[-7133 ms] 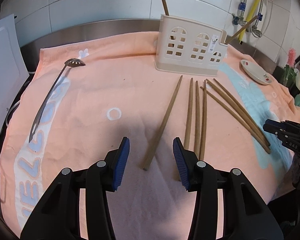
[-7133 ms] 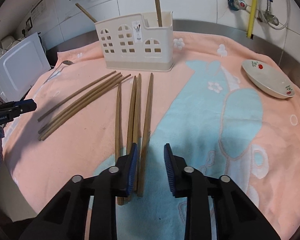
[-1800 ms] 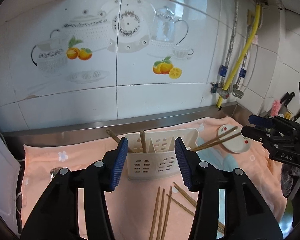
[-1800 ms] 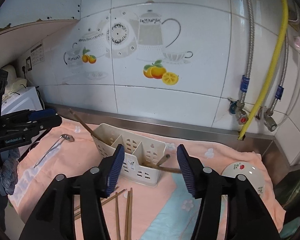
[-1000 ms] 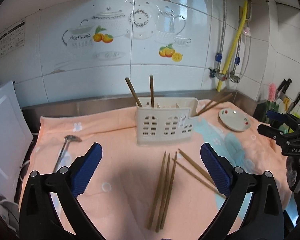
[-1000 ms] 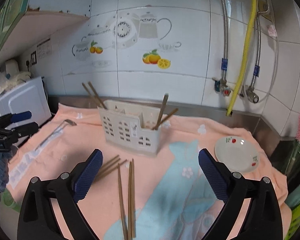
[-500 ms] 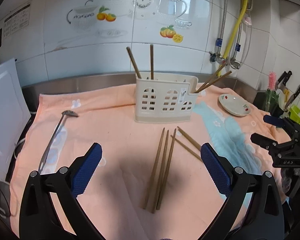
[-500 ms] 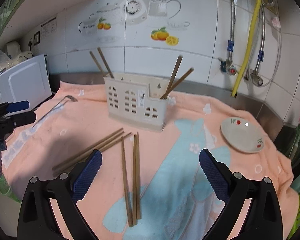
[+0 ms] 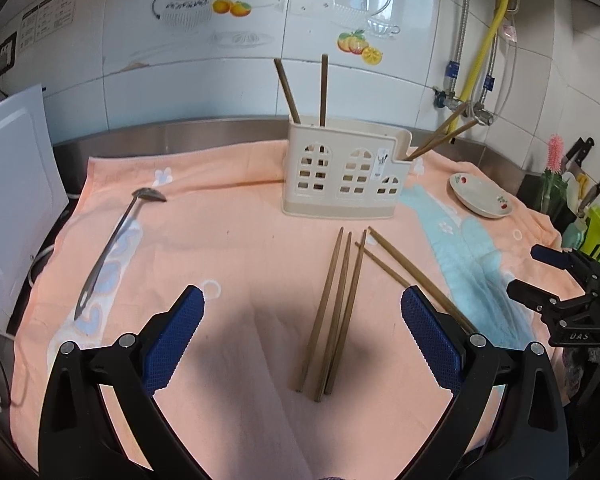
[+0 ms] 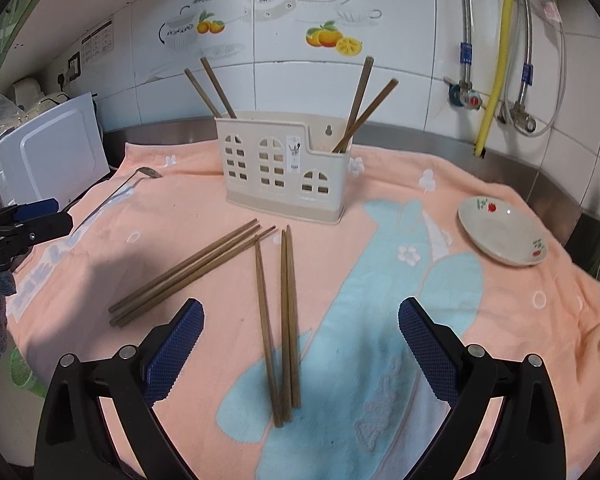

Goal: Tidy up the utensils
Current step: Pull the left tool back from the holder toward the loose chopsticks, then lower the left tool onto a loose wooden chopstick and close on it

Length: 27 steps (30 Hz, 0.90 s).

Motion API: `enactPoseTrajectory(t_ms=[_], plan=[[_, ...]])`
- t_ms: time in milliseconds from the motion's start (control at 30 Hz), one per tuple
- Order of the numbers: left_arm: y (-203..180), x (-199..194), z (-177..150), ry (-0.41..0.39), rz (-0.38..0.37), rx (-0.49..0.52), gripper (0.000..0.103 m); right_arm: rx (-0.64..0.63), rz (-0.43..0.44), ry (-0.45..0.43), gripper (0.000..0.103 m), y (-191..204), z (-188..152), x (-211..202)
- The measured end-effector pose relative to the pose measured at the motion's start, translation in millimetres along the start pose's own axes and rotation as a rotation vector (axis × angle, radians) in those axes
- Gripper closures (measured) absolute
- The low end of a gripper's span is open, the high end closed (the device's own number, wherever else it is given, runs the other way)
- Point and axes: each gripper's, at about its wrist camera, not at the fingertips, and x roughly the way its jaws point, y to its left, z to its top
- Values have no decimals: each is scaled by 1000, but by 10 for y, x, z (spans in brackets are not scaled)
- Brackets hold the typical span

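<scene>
- Both the left gripper (image 9: 302,328) and the right gripper (image 10: 300,332) hang wide open and empty over the peach-and-blue towel (image 10: 440,292), having dropped from holder height a moment ago after each delivered chopsticks.
- Nearest, three brown wooden chopsticks (image 10: 282,320) lie side by side, tips pointing far; just left, a second bundle of three brown chopsticks (image 10: 188,272) lies slanted. Six remain where more lay earlier, so the sorting looks roughly half done.
- Far centre, the cream plastic utensil holder with arched window cut-outs (image 10: 284,176) now carries two chopsticks in its left compartment (image 10: 210,88) and two in its right compartment (image 10: 364,100).
- Far left, a slotted metal spoon (image 9: 112,248) lies untouched; far right sits a small white dish with red fruit print (image 10: 502,236).
</scene>
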Motion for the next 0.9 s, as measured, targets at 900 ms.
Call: enactPoseTrajectory(t_ms=[900], plan=[[168,201,-366,97,31,-45,5,20,98,110,33,-43,-462,266]])
